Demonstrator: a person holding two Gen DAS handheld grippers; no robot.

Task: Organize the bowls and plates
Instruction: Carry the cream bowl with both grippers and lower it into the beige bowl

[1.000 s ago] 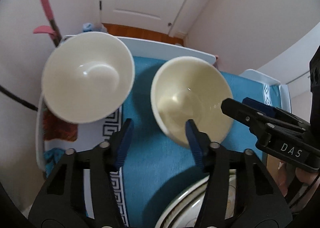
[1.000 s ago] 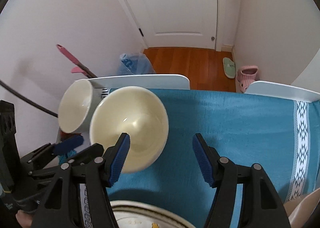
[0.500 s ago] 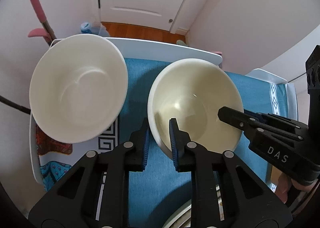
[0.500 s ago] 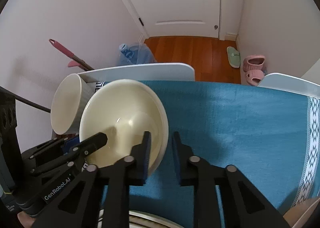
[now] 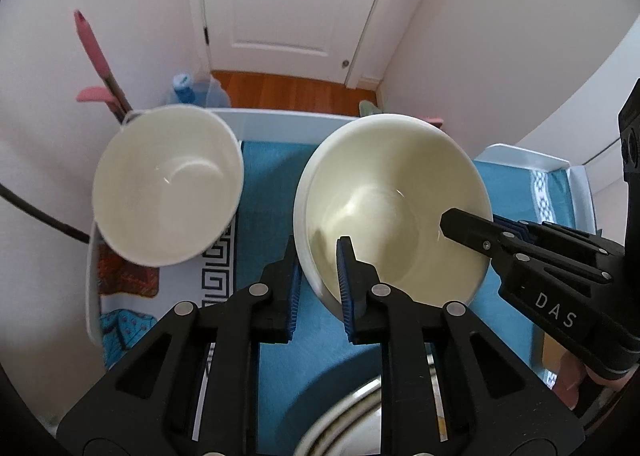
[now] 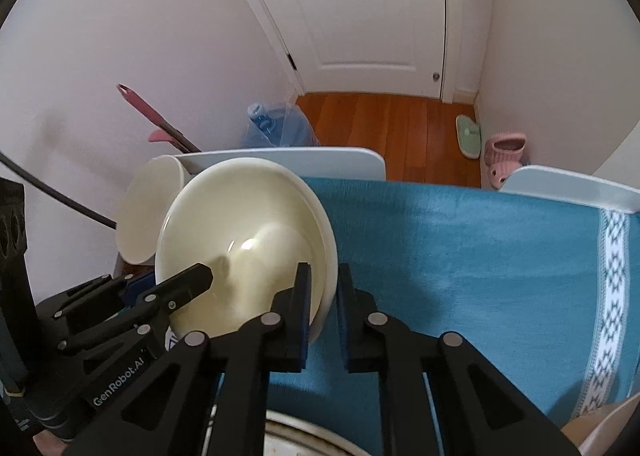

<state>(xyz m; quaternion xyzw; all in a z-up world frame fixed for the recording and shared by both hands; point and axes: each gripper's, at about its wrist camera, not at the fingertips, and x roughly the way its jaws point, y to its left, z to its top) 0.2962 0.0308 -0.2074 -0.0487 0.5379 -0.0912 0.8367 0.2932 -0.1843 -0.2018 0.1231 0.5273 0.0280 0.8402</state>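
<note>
A cream bowl point(image 5: 396, 208) is held above the blue cloth by both grippers. My left gripper point(image 5: 318, 272) is shut on its near-left rim, and my right gripper point(image 6: 322, 298) is shut on its right rim; the bowl also shows in the right wrist view point(image 6: 240, 240). A second white bowl point(image 5: 168, 184) stands at the left on the patterned cloth, apart from the held one; it shows behind the cream bowl in the right wrist view point(image 6: 146, 212). A plate's rim point(image 5: 344, 416) lies below the grippers.
A blue tablecloth point(image 6: 460, 256) covers the table. White chair backs point(image 6: 296, 160) stand at the far edge. A pink-handled tool point(image 5: 96, 56) and a water jug point(image 6: 276, 124) are on the floor by the wall. Slippers point(image 6: 504, 152) lie near the door.
Both grippers closed on the cream bowl's rim, left and right sides, from open a second ago. The bowl has since risen and the views have tilted up toward the door.
</note>
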